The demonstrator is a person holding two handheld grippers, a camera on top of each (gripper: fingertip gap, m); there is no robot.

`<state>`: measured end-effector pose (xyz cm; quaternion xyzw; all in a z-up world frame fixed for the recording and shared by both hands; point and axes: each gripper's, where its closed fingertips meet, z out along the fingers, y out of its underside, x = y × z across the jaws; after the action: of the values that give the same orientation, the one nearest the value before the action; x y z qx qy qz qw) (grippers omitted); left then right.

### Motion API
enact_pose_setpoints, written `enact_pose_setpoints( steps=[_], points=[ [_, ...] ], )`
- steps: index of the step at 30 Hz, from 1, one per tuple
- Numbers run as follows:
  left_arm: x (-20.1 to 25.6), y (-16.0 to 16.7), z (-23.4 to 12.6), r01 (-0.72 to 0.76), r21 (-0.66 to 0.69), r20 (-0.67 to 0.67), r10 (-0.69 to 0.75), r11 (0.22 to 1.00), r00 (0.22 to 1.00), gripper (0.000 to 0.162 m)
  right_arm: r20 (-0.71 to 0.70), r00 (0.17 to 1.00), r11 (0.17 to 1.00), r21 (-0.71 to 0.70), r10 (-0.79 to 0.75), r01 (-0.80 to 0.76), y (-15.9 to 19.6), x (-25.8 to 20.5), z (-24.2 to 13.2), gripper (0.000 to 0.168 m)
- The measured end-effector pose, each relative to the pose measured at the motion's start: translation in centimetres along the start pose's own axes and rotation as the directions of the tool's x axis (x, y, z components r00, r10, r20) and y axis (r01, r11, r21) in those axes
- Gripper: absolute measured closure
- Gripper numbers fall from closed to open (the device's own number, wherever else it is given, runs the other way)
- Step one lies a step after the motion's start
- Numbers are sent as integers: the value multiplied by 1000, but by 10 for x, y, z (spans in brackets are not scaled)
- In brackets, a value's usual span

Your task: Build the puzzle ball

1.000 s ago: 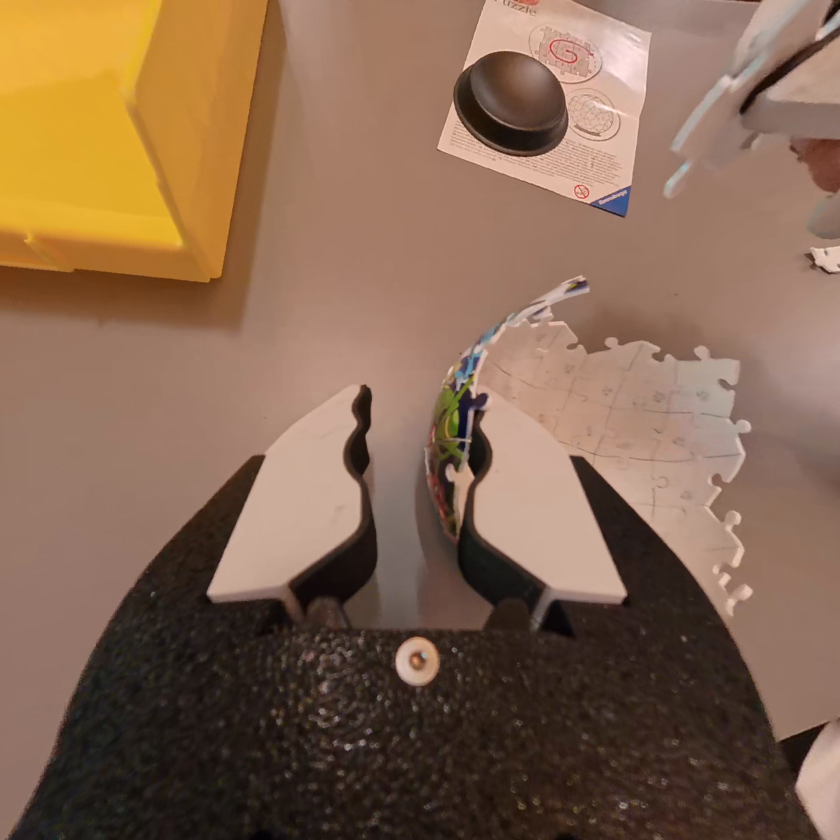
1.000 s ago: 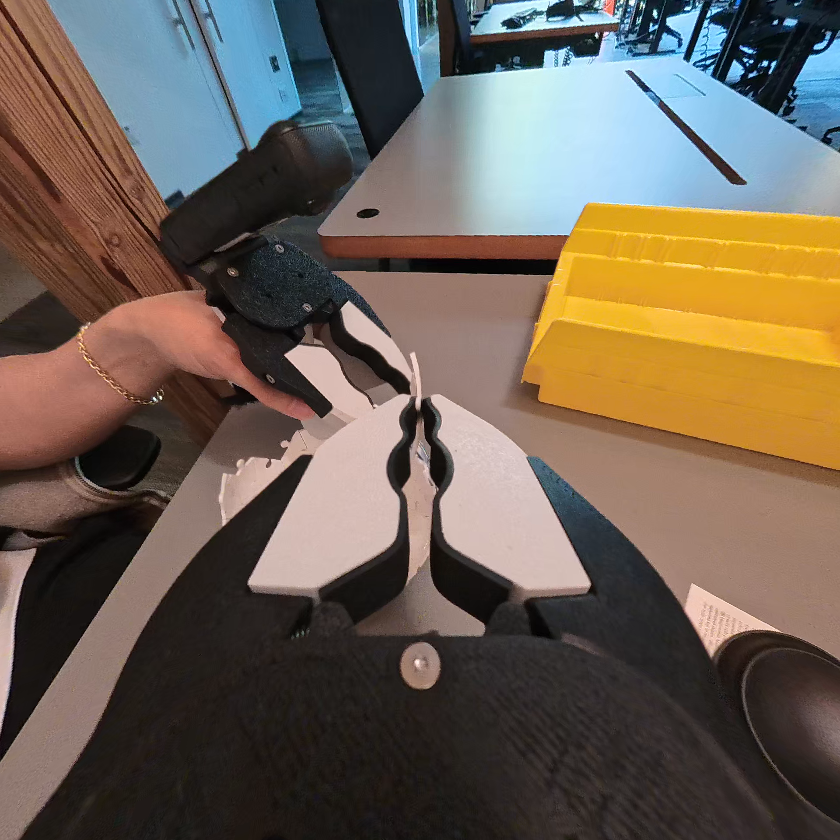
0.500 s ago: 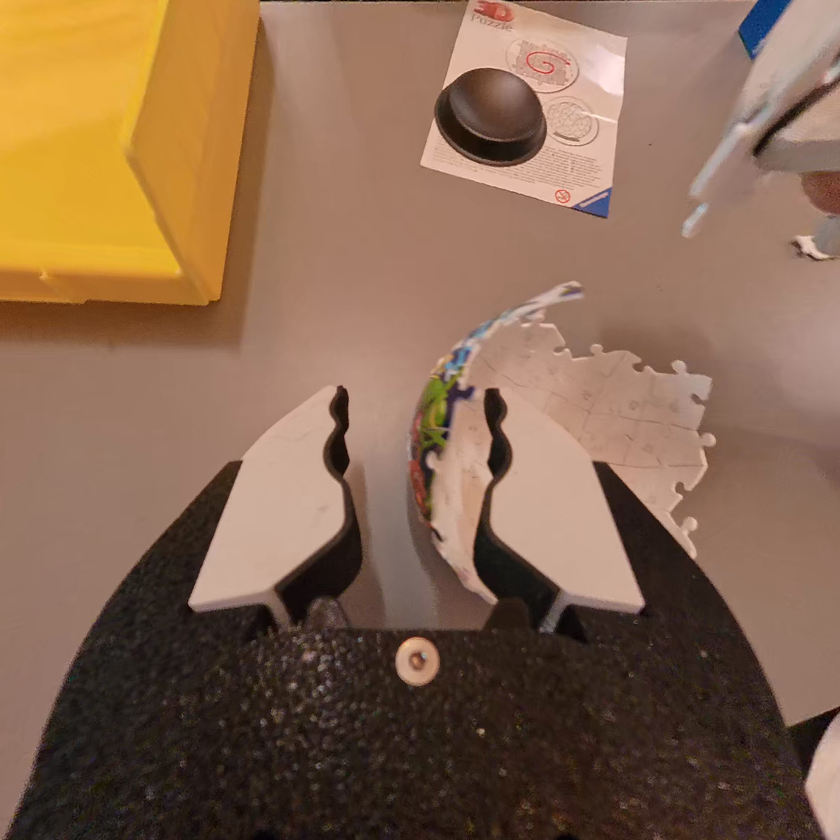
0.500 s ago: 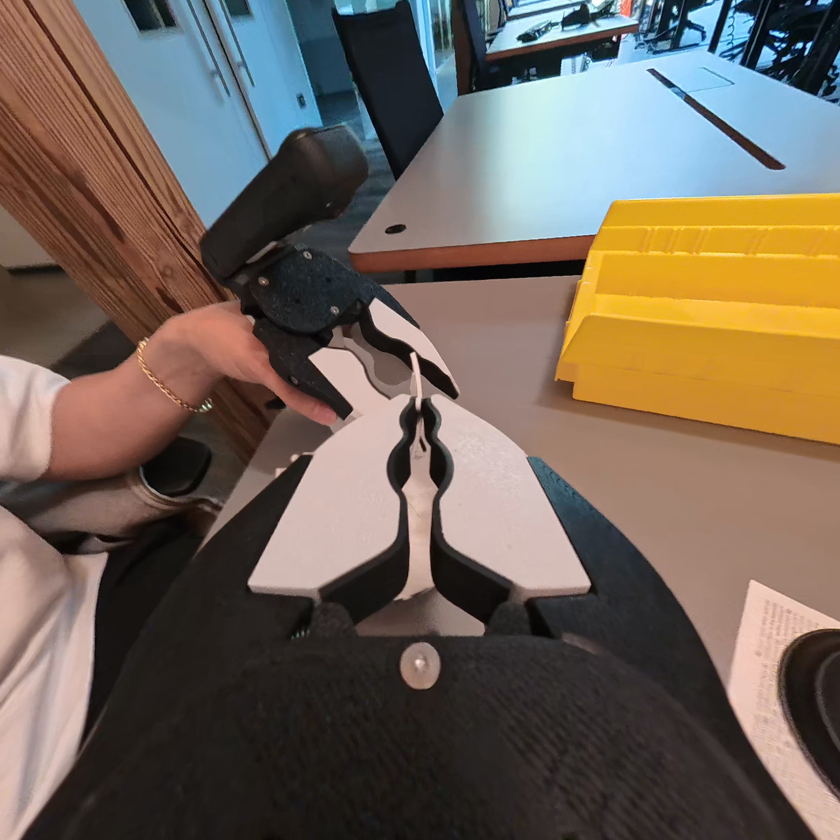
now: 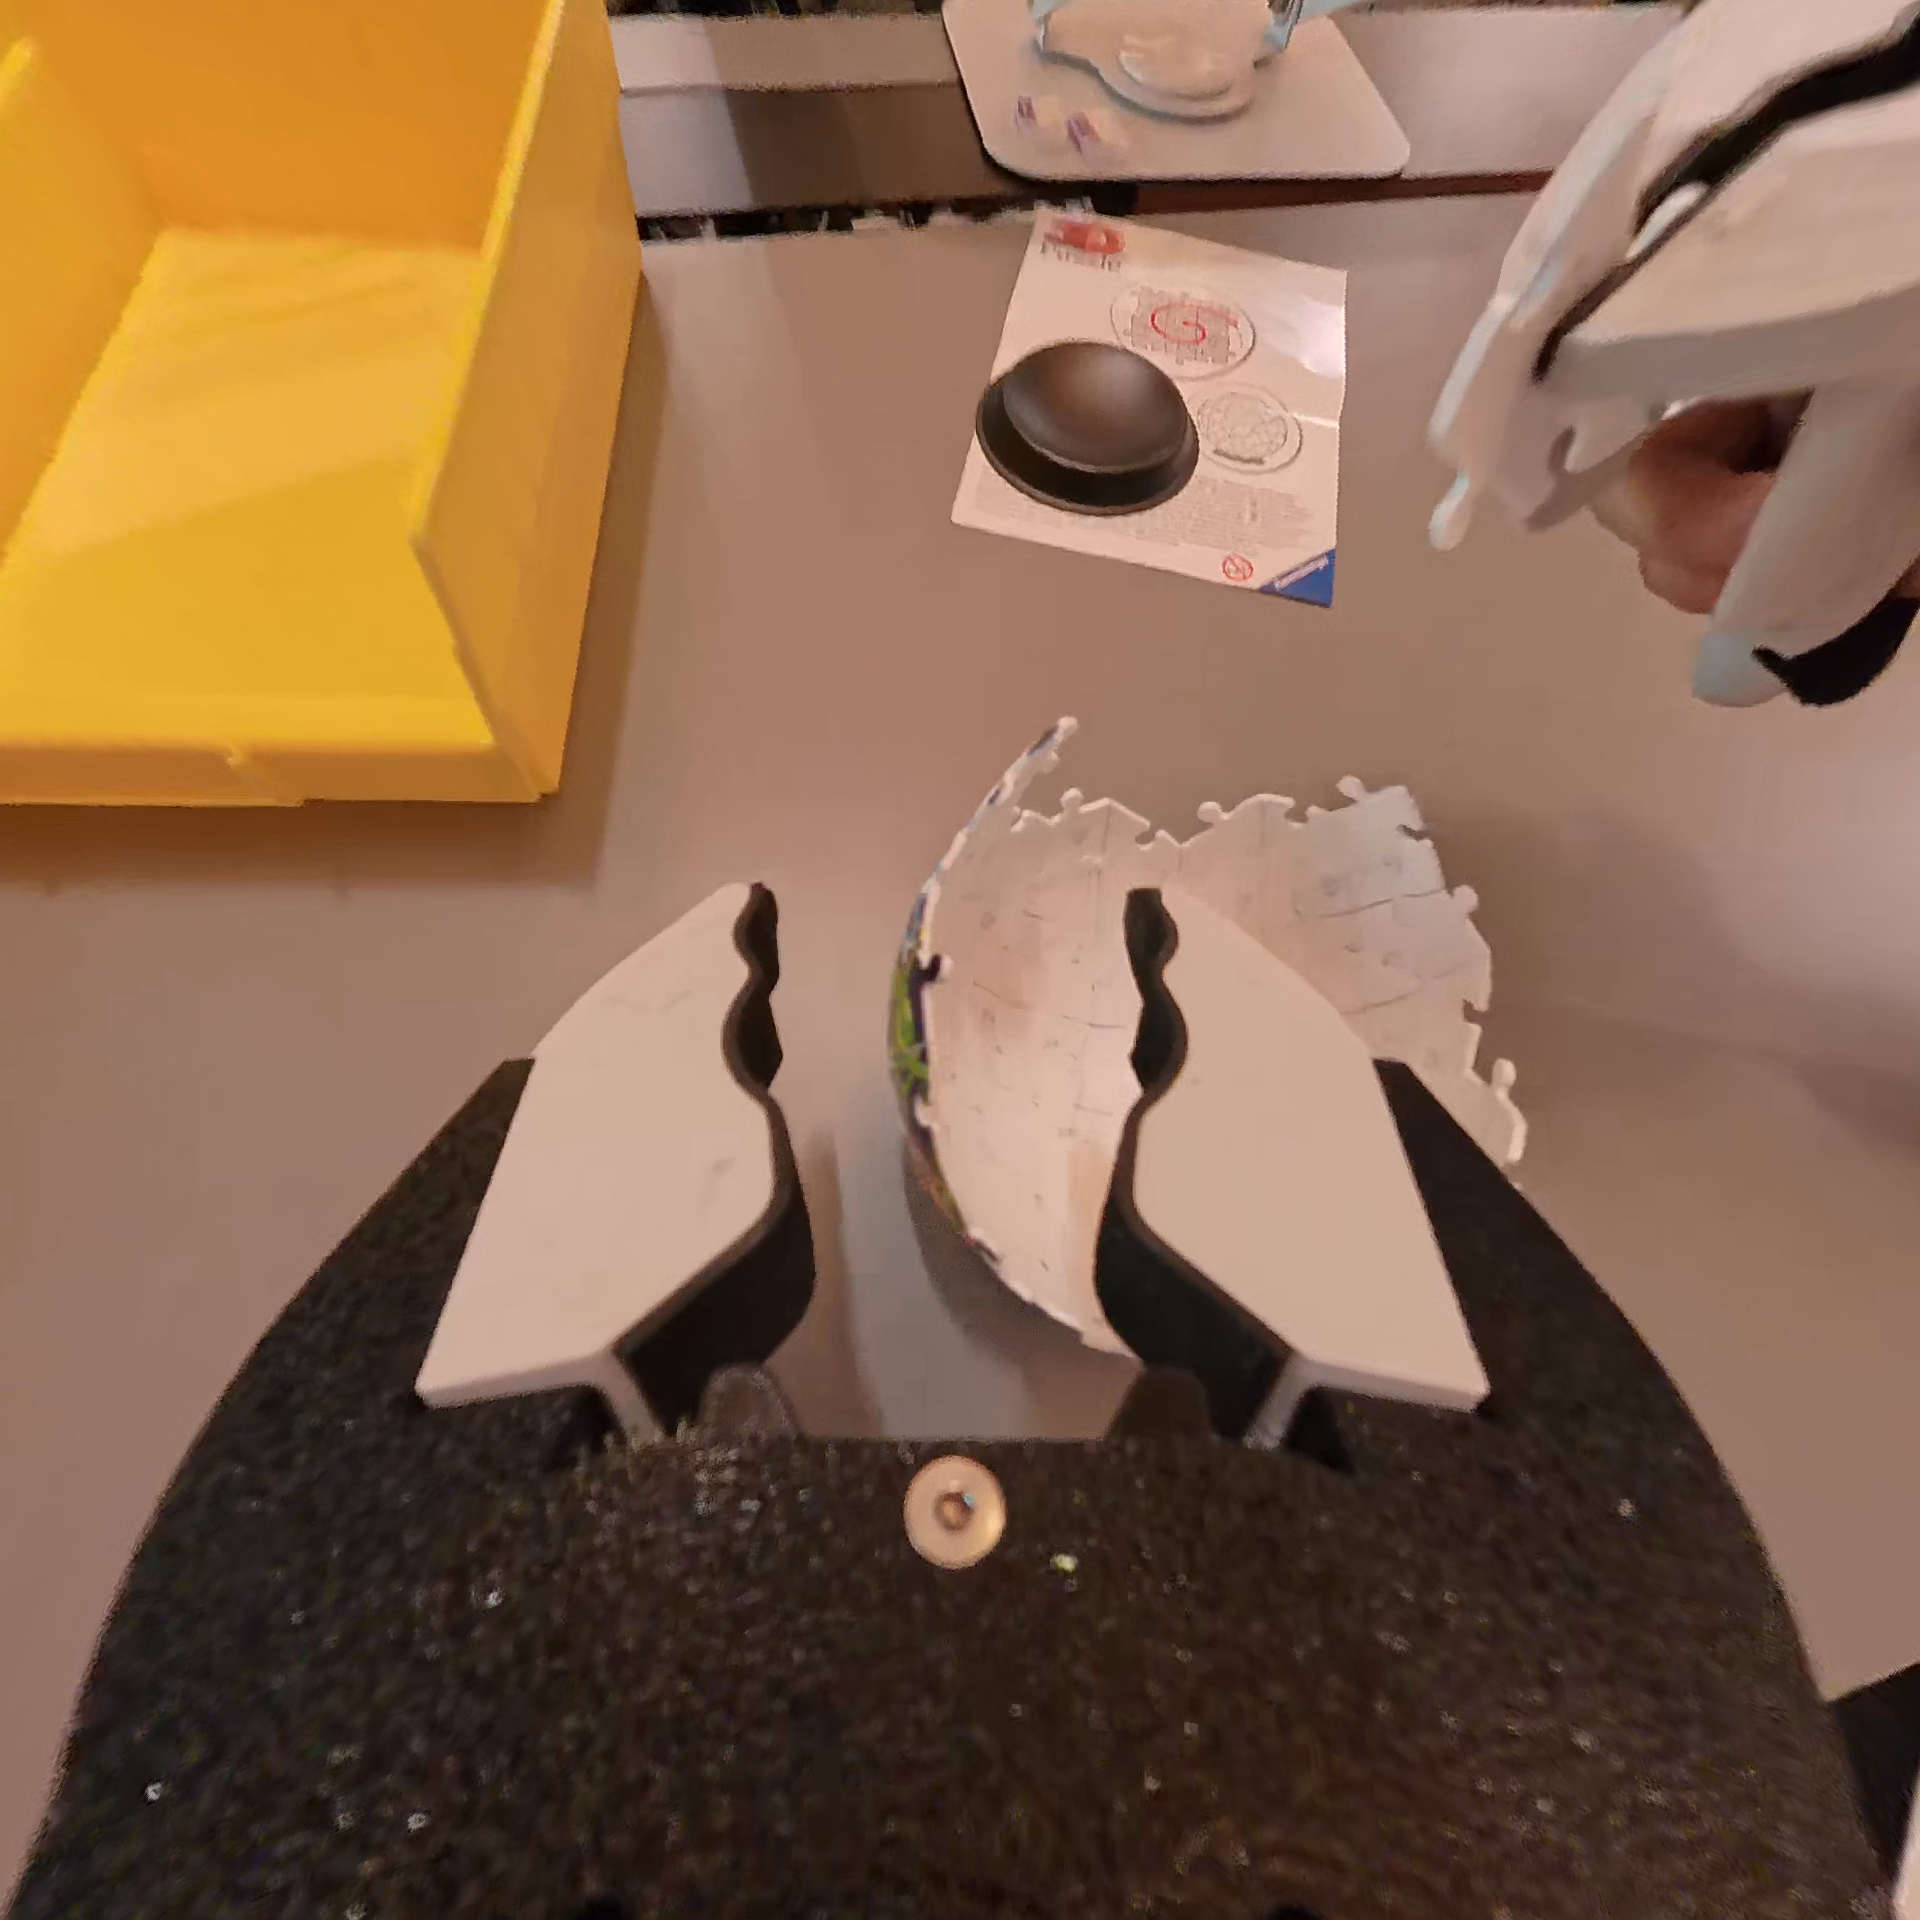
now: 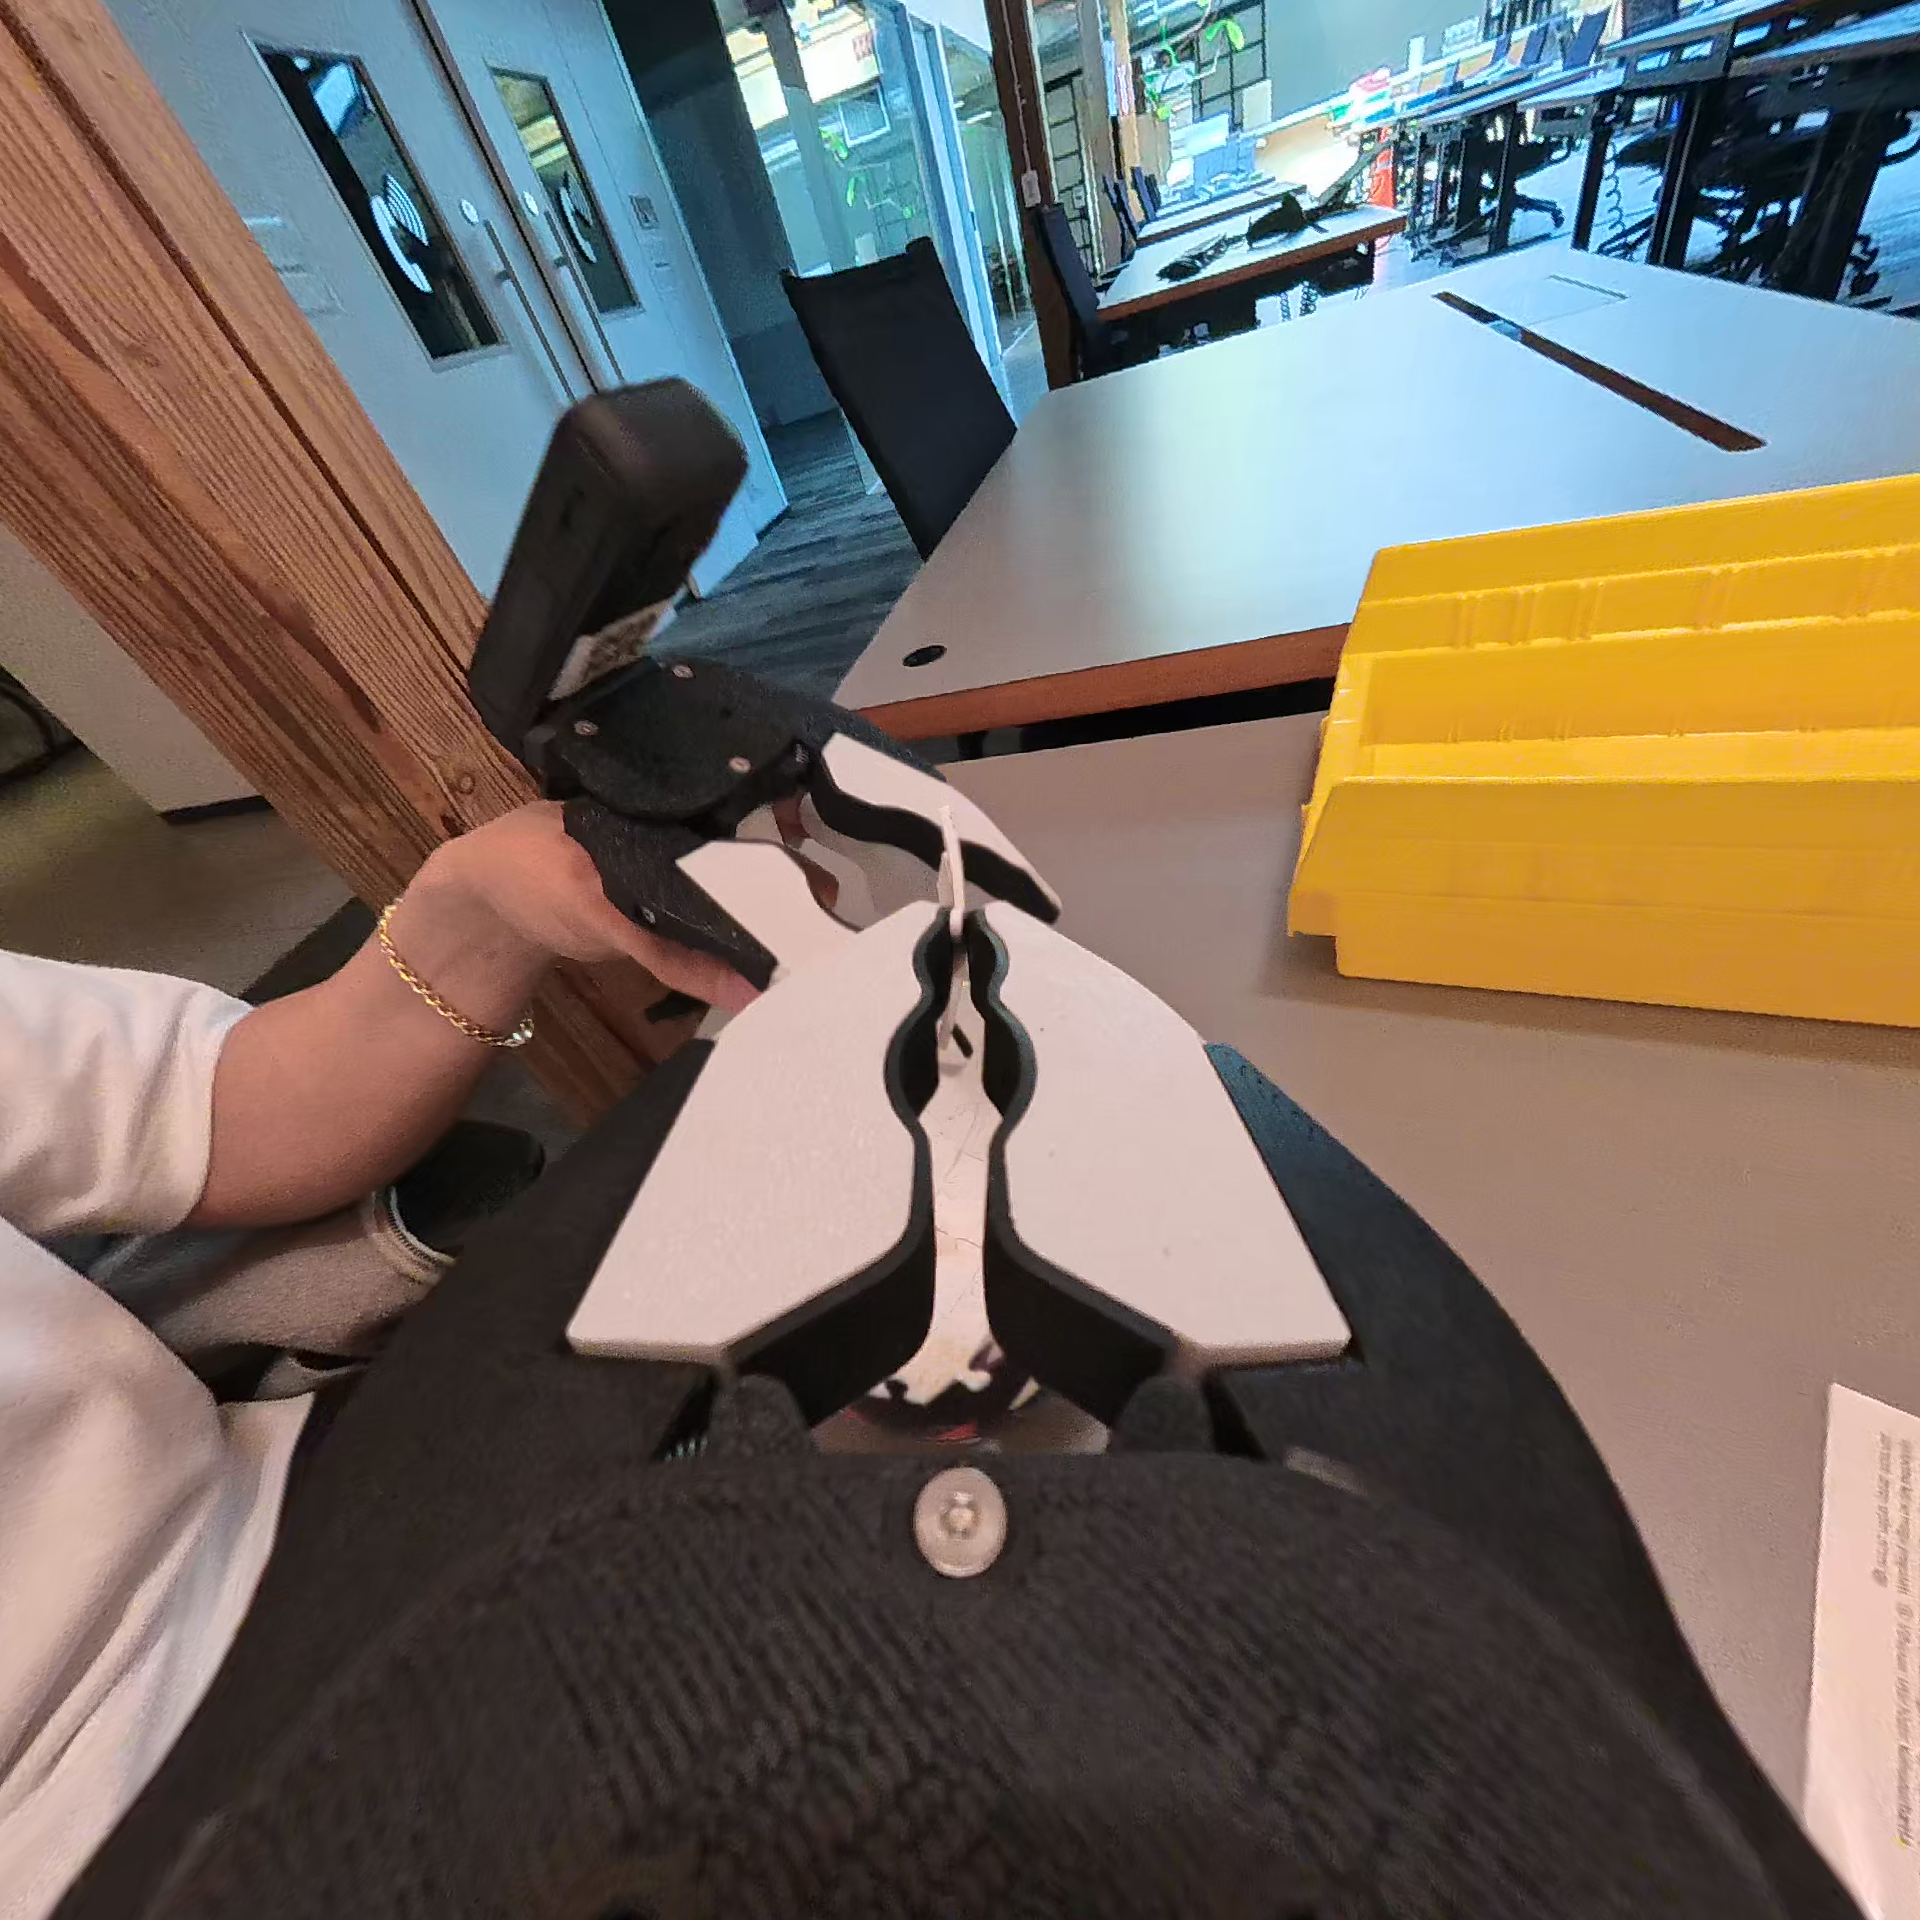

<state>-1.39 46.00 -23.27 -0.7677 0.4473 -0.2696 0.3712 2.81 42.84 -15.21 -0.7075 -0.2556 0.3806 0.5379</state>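
Two grey desks [image 6: 1299, 488] | left gripper [image 5: 951, 935] agape, empty | right gripper [image 6: 958, 940] pinching puzzle piece [image 6: 951, 873]

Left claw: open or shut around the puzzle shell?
Open. The left claw has a wide gap between its fingers, and the puzzle shell's edge sits loosely in that gap.

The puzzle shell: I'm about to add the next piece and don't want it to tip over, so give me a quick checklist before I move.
1. Left gripper open: ok, jaws stand wide apart.
2. Shell steadied: not ok, its wall sits between the open fingers, unclamped.
3. Right gripper shut on a piece: ok, a thin white piece pokes out past the tips.
4. Piece matches the open edge: cannot tell, seen edge-on and blurred.
5. Path clear: ok, black stand on its leaflet and yellow bin lie apart from the shell.
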Motion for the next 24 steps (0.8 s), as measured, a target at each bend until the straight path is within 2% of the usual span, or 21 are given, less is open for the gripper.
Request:
enact_pose_setpoints(
  steps=[1, 4, 6, 8, 12, 14, 20, 24],
  points=[
    [0, -4, -3, -6, 25, 3, 6, 1000, 1000, 98, -12, 1000, 1000, -8, -16, 16, 1, 0, 2, 166],
    [4, -23, -15, -48, 139, -7, 50, 989, 999, 119, -14, 996, 995, -53, -87, 86, 7, -4, 7, 166],
    [16, -35, -23, -75, 227, -62, 91, 971, 994, 135, -5, 991, 987, -84, -135, 134, 11, -7, 11, 166],
    [29, -40, -29, -64, 275, -146, 108, 959, 983, 136, 8, 985, 979, -102, -175, 175, 15, -11, 15, 166],
    [43, -38, -31, -37, 271, -263, 112, 962, 958, 138, 54, 981, 977, -97, -185, 189, 18, -21, 23, 166],
    [47, -37, -32, -56, 276, -286, 138, 960, 948, 156, 51, 981, 977, -98, -186, 190, 19, -21, 26, 165],
    [43, -30, -34, -98, 254, -305, 176, 962, 936, 160, 27, 962, 953, -127, -273, 274, 20, -15, 26, 151],
    [42, -28, -38, -83, 235, -335, 161, 969, 928, 160, 92, 925, 912, -155, -369, 379, 20, -22, 31, 163]
  ],
)
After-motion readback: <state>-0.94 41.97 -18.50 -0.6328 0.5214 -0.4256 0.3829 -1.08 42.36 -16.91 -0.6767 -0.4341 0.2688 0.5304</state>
